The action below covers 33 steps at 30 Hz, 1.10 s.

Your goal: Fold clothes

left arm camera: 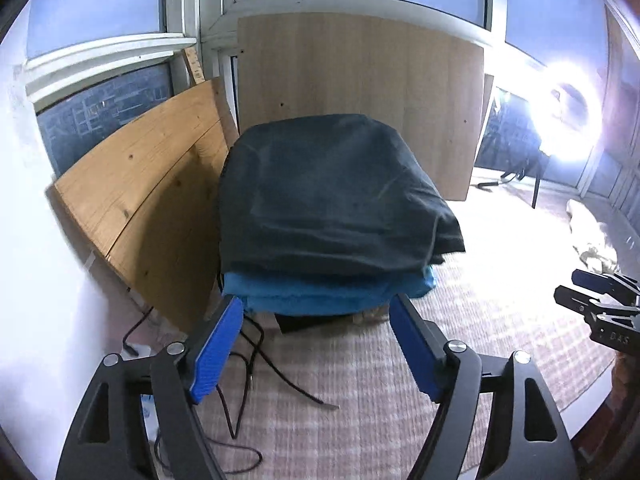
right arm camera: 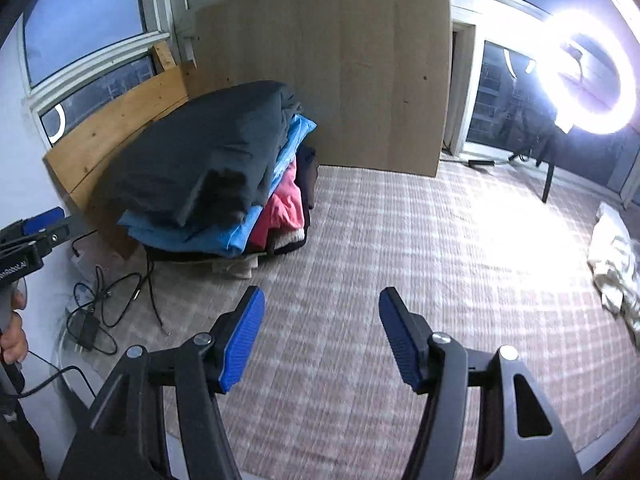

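A dark grey garment (right arm camera: 200, 152) tops the pile, above a bright blue one (right arm camera: 224, 236) and a pink one (right arm camera: 282, 208). Beside the pile, the rug (right arm camera: 400, 240) is pink-and-white checked.

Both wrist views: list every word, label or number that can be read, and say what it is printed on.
"DAS": white letters on the black body of the right gripper, at the right edge of the left wrist view; faint, so uncertain.
"...mRobot.AI": white print on the left gripper body, at the left edge of the right wrist view; its start is cut off.
Nothing else carries readable text.
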{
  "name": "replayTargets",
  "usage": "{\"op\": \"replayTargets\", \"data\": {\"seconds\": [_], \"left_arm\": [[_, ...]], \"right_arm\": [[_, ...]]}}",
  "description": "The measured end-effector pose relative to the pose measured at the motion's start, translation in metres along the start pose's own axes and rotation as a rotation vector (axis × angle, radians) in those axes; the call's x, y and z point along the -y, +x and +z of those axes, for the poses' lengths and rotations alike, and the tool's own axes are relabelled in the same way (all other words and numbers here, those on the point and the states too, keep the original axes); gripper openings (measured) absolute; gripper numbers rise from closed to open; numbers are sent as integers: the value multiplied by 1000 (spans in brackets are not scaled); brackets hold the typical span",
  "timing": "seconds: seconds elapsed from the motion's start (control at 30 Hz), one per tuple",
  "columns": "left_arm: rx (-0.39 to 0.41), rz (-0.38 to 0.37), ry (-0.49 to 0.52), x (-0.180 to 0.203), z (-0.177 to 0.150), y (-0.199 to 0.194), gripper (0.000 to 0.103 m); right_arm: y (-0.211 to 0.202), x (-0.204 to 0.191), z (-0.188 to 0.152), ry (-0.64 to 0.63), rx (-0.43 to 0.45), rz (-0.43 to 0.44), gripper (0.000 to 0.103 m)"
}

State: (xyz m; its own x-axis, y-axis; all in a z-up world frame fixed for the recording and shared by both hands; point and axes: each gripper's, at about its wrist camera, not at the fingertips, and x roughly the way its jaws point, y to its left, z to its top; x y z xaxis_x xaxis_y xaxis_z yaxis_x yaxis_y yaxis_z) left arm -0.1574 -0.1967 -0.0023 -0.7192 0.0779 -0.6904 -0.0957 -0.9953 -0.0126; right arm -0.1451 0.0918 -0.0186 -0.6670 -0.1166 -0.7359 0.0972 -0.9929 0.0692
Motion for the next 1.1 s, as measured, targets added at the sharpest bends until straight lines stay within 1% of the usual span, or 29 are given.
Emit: {"op": "replayTargets", "data": {"seconds": [0.07,0.2,0.37,0.43,0.5,0.6,0.7,0.83,0.87,0.9,0.97,1.1], "left_arm": [[-5,34,-15,5,-5,-9,75],[-38,100,-58,16,-20,-25,77],[-44,147,-102,38,-40,-55,77],[-45,155,-103,52,-48,-70,77],[-41,147,-101,66,-56,-86,77],[-14,130,-105,84,-71,-114,77],[5,123,-105,97,-84,-137,77],[20,133,-99,110,-98,-159,78],[22,136,-98,113,-100,-163,84],[26,135,-98,116,-103,-167,93],[55,126,-90,124,-108,-179,102],[88,148,-65,135,-112,-195,102]], "right_arm": [[-7,5,-7,14,1,7,59],[-29,19,-24,11,22,-8,59],[-65,49,-53,25,33,-8,59],[-82,63,-68,27,35,-20,59],[-95,75,-81,17,29,-26,59],[-115,91,-102,10,32,-44,59],[-130,103,-116,20,42,-43,59],[-144,114,-130,25,68,-37,59],[-147,116,-134,25,73,-35,59],[-150,117,-138,20,75,-29,59],[-153,119,-143,7,72,-21,59],[-162,119,-150,-17,81,-25,59]]}}
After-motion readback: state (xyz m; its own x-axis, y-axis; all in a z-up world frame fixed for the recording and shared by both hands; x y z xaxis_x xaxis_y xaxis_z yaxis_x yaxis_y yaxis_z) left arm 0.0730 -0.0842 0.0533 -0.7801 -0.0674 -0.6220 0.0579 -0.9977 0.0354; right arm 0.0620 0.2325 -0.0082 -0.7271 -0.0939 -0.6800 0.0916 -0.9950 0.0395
